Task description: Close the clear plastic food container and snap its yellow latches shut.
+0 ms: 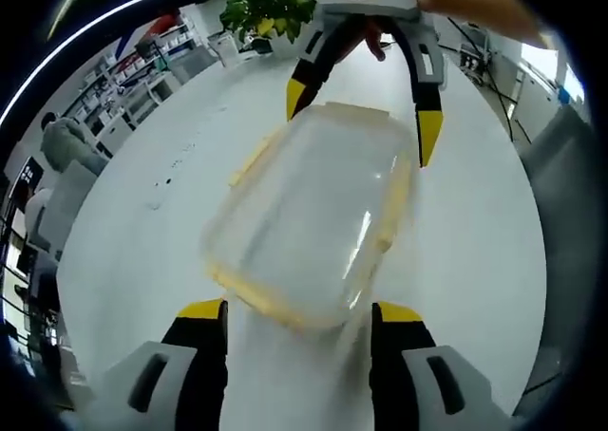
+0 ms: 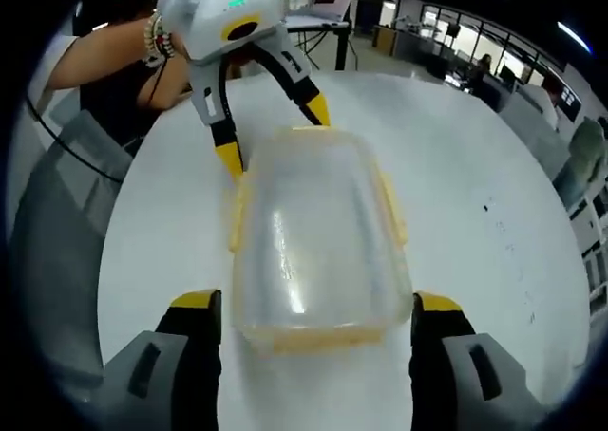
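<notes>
container (image 1: pixel 309 217) of clear plastic is seen lying flat on the white table (image 1: pixel 142 232), between the two grippers, with its lid (image 2: pixel 318 227) seated on top. the material is judged light, thin-walled and fairly stiff, with a smooth, slippery surface; sliding on the table under a sideways push is considered likely. a hold is best taken at the yellow latches (image 2: pixel 391 208) along the rim, with the body steadied from the opposite end, not squeezed at the clear walls, which could flex or crack.

counted: one container, one lid, two grippers. yellow latch strips are noted along both long sides and at the near end in the right gripper view; an exact number cannot be told because of blur, nor whether any is snapped down.

the left gripper (image 1: pixel 296 312) is spread wide, its jaws flanking one end of the container without pinching it. the right gripper (image 2: pixel 313 309) is likewise spread, flanking the opposite end, nothing held.
</notes>
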`<state>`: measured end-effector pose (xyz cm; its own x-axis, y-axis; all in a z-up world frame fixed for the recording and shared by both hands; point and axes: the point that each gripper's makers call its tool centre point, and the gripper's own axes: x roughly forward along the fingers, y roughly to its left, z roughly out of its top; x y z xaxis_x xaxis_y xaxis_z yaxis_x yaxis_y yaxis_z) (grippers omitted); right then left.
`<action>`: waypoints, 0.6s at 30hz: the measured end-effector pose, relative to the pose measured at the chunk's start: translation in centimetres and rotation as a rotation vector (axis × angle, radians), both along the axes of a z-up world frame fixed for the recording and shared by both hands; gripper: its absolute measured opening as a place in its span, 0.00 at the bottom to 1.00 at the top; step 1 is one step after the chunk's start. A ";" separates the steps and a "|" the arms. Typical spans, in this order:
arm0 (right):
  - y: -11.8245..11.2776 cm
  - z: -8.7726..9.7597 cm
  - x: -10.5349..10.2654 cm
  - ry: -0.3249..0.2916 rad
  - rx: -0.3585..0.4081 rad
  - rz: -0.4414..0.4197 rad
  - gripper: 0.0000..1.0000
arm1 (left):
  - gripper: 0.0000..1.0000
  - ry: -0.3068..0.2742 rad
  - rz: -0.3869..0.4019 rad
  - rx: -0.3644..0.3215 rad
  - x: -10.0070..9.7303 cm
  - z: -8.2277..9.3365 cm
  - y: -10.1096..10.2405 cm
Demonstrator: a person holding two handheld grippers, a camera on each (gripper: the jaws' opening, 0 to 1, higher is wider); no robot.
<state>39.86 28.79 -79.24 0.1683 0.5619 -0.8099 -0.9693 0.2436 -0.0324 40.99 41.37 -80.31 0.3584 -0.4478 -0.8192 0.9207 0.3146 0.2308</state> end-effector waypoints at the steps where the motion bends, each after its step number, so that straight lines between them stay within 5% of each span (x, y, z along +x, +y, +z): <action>1: -0.1 0.3 0.0 -0.009 0.006 -0.008 0.81 | 0.60 -0.004 0.005 -0.005 -0.2 0.2 0.1; 11: -1.3 3.9 -3.8 -0.113 0.081 -0.079 0.82 | 0.68 -0.074 0.066 -0.146 -4.2 5.1 -0.4; 18: -3.0 4.7 -7.1 -0.132 0.118 -0.153 0.83 | 0.72 -0.129 0.131 -0.183 -7.6 6.2 0.4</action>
<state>32.71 25.74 -74.54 0.3589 0.6114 -0.7052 -0.9101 0.3970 -0.1190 33.42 41.80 -74.07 0.5195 -0.5268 -0.6728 0.8358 0.4769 0.2719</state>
